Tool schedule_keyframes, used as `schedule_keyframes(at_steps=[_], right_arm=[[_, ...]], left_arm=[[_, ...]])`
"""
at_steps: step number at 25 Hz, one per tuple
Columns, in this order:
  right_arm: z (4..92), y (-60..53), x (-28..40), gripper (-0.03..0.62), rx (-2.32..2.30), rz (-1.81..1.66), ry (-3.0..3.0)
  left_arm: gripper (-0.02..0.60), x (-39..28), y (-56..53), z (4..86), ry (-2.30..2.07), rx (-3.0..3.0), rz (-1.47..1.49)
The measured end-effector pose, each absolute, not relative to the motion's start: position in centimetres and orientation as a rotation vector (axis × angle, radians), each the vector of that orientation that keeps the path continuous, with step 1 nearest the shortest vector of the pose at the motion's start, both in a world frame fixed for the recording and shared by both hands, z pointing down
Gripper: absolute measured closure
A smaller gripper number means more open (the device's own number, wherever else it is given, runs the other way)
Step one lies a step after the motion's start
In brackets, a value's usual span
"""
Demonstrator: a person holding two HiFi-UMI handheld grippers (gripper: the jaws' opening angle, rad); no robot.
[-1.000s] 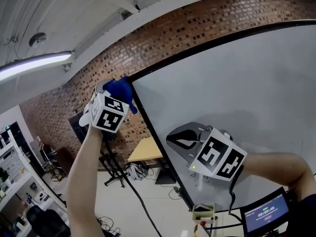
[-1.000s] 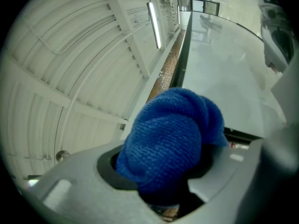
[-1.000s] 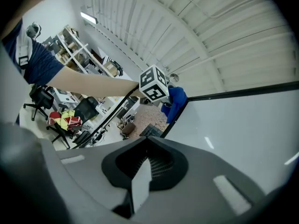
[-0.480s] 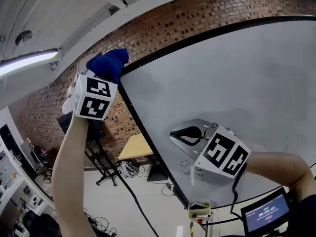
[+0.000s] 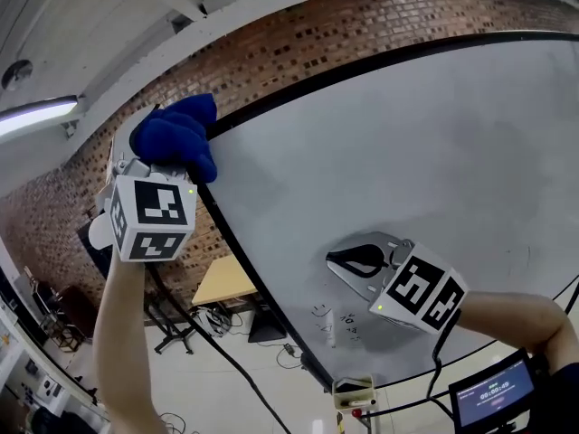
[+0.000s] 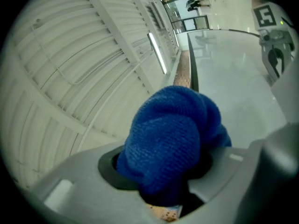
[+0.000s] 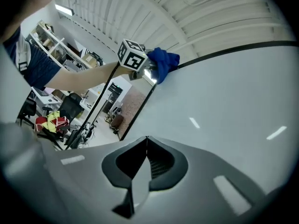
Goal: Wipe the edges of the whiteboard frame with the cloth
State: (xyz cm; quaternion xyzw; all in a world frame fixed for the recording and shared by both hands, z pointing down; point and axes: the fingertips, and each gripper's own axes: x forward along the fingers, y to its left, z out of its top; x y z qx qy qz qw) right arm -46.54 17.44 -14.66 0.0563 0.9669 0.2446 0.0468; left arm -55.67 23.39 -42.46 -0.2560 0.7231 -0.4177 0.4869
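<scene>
A bunched blue cloth [image 5: 176, 138] is clamped in my left gripper [image 5: 161, 156], raised to the top left corner of the whiteboard's black frame [image 5: 256, 287]. In the left gripper view the cloth [image 6: 173, 134] fills the jaws and hides the fingertips; the frame's edge [image 6: 192, 73] runs just beyond it. My right gripper [image 5: 333, 260] is shut with nothing in it, close to the white board surface [image 5: 407, 152], low and to the right of the cloth. From the right gripper [image 7: 147, 139] view the cloth [image 7: 163, 63] sits at the frame corner.
A brick wall [image 5: 298, 57] stands behind the board. Below the board's left edge are a wooden table [image 5: 222, 283], stand legs and cables on the floor [image 5: 181, 333]. A small screen [image 5: 488, 396] shows at the bottom right. A ceiling light [image 5: 36, 116] is at the left.
The left gripper has tilted upward and lifted the cloth a little at the frame's top left corner. The right gripper has drifted down and right along the board, still shut.
</scene>
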Motion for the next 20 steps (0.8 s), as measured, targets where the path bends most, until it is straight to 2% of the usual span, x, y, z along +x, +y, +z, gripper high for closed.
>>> schedule_keyframes(at_steps=[9, 20], right_arm=[[-12.6, 16.2, -46.8, 0.583, 0.123, 0.748, 3.03], [-11.3, 19.6, -45.4, 0.583, 0.163, 0.732, 3.032]], left_arm=[[0.368, -54.0, 21.5, -40.7, 1.716, -0.819, -0.929], [0.368, -52.0, 21.1, -40.6, 1.722, -0.904, -0.985]])
